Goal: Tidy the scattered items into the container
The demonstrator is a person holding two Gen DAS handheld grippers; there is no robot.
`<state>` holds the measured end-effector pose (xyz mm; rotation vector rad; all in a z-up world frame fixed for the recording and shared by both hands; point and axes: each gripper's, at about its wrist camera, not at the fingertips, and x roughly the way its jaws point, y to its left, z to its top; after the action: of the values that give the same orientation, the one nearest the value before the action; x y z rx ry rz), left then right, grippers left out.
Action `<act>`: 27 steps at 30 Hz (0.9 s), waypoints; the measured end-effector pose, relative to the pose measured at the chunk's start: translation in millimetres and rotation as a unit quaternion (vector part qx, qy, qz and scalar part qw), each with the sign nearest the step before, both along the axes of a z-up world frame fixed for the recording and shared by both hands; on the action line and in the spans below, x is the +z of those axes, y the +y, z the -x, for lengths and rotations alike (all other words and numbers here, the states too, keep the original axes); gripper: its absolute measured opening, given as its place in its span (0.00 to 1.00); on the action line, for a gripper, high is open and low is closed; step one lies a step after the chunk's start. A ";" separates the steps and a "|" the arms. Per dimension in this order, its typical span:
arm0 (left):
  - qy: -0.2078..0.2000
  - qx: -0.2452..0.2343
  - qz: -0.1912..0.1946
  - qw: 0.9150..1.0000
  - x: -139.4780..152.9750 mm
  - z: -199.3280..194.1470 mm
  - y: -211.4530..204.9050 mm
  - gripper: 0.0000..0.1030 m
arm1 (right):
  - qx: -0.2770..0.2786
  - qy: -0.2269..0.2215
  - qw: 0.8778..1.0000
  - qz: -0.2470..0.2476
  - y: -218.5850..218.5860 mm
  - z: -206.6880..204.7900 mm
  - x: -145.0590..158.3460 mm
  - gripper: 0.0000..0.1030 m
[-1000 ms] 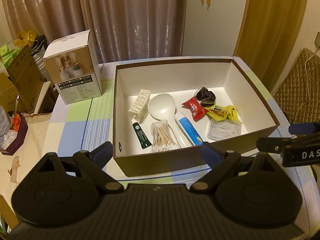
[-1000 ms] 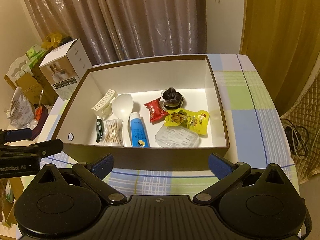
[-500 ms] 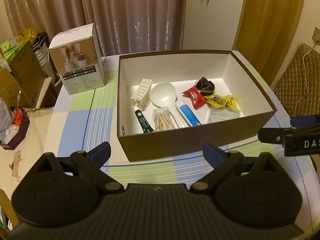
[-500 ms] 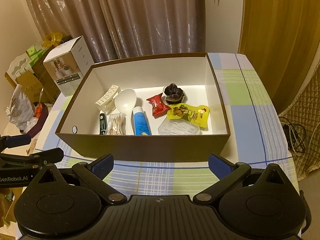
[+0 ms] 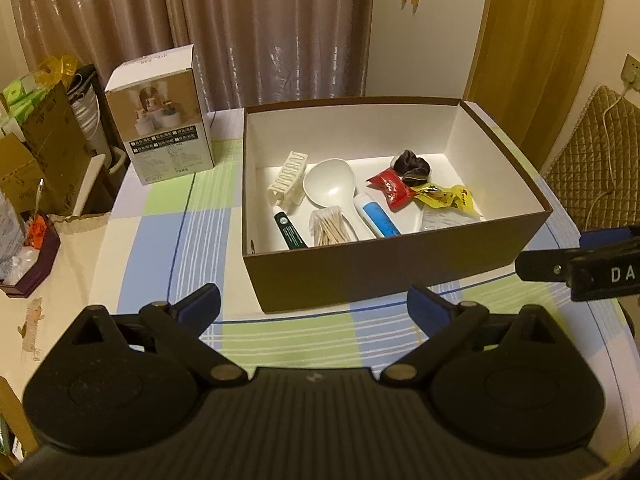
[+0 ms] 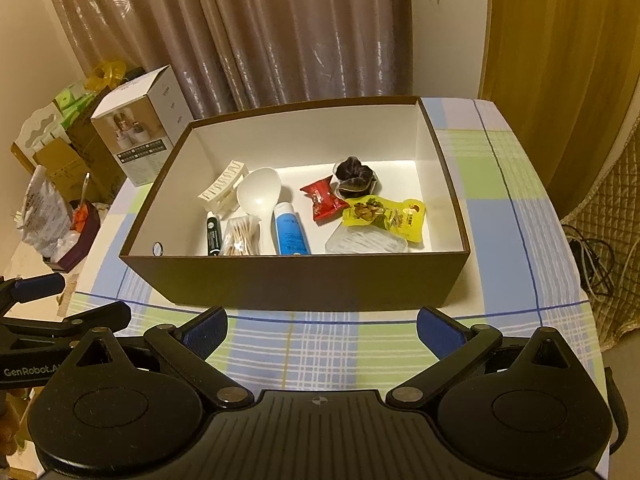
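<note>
Cardboard box point(image 6: 304, 284), brown outside and matt white inside, sits on my checked tabletop point(image 6: 516, 240) just ahead of both tools; my left tool point(image 5: 314, 306) and my right tool point(image 6: 322, 330) hang spread wide with nothing between their blue pads, each short of the near wall; everything lies on the box floor: a glossy white plastic spoon point(image 6: 258, 200), bowl toward the far wall and handle toward me; a blue-and-white tube point(image 6: 290, 232) beside it, long axis front to back; a slim dark tube point(image 6: 214, 234) lying the same way; a clear pack of cotton swabs point(image 6: 240, 236) between; a ribbed white clip point(image 6: 222, 190) angled; crinkly red packet point(image 6: 322, 200), yellow pouch point(image 6: 384, 214), dark scrunchie point(image 6: 354, 176), and a clear plastic case point(image 6: 366, 242) near the front wall; a printed carton point(image 5: 160, 140) stands outside, off the box's left
</note>
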<state>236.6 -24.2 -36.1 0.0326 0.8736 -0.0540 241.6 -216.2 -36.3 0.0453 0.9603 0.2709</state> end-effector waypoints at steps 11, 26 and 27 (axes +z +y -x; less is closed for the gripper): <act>-0.011 -0.017 -0.009 1.000 -2.1 8.1 10.7 0.95 | -0.020 -0.014 1.000 0.019 13.8 8.9 -0.2 1.00; -0.031 -0.026 -0.003 0.999 0.6 14.9 23.0 0.95 | -0.020 -0.045 0.998 0.046 32.9 25.4 6.0 1.00; -0.031 -0.026 -0.003 0.999 0.8 15.7 22.7 0.95 | -0.019 -0.045 0.998 0.046 33.5 25.8 6.5 1.00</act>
<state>220.8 -1.5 -35.3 0.0620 0.8100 -0.0996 215.9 -182.6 -29.8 -0.0320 0.8800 0.1920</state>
